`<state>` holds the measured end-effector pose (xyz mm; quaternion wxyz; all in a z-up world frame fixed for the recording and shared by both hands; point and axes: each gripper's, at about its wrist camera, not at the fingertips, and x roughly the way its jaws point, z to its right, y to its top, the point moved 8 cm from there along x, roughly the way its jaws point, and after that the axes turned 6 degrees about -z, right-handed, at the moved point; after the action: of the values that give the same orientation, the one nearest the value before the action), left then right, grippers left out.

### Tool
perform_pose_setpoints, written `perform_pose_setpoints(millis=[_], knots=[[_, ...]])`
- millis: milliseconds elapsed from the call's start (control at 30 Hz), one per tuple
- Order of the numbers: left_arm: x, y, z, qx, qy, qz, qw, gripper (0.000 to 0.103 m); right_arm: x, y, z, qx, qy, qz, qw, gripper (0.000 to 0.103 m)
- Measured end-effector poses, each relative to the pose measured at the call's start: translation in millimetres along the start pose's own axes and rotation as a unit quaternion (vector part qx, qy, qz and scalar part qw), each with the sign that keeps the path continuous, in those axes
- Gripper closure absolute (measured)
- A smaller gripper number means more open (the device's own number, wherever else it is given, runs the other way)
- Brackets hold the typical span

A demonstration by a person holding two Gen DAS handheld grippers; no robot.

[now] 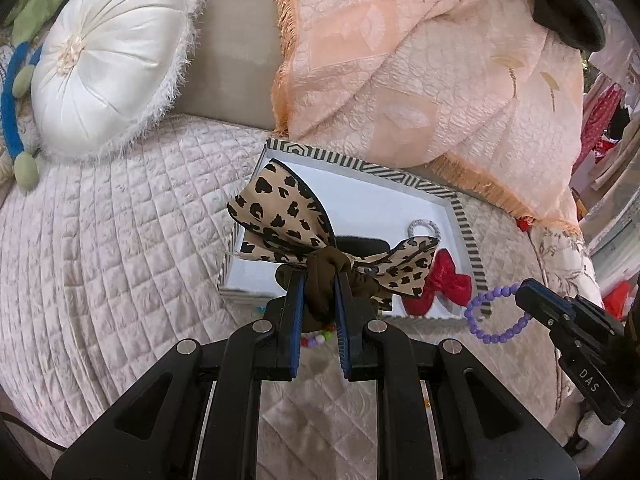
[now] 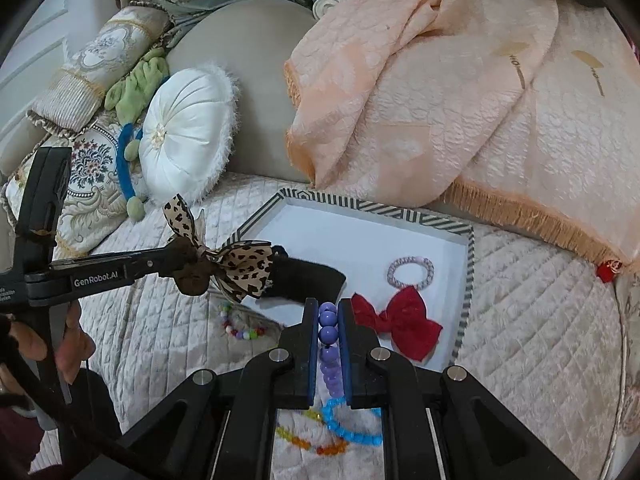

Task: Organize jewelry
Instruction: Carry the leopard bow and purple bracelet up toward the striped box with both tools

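Note:
My left gripper [image 1: 319,280] is shut on a leopard-print bow scrunchie [image 1: 288,216] and holds it above the near edge of a white tray with a striped rim [image 1: 466,236]. It shows from the side in the right wrist view [image 2: 236,262]. My right gripper [image 2: 328,312] is shut on a purple bead bracelet [image 2: 329,332], also seen in the left wrist view [image 1: 494,316], just in front of the tray [image 2: 466,276]. In the tray lie a red bow [image 2: 404,322], a pale hair tie [image 2: 410,272] and a black item [image 2: 308,280].
A multicolour bead bracelet [image 2: 240,330], a blue bracelet [image 2: 348,426] and an orange-yellow bracelet [image 2: 308,440] lie on the quilted bed cover. A peach blanket [image 2: 440,100] lies behind the tray. A round white cushion [image 2: 184,136] is at the left.

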<state>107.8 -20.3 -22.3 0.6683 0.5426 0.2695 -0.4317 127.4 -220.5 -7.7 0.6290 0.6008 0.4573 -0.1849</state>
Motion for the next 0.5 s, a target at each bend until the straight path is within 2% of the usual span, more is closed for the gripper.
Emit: perform_pose_setpoints(millis=[500], knots=[[48, 54, -8, -0.001, 0.019, -0.011, 0.9997, 0.089, 68, 56, 7, -0.008, 0.005, -0.023, 1.0, 0.094]])
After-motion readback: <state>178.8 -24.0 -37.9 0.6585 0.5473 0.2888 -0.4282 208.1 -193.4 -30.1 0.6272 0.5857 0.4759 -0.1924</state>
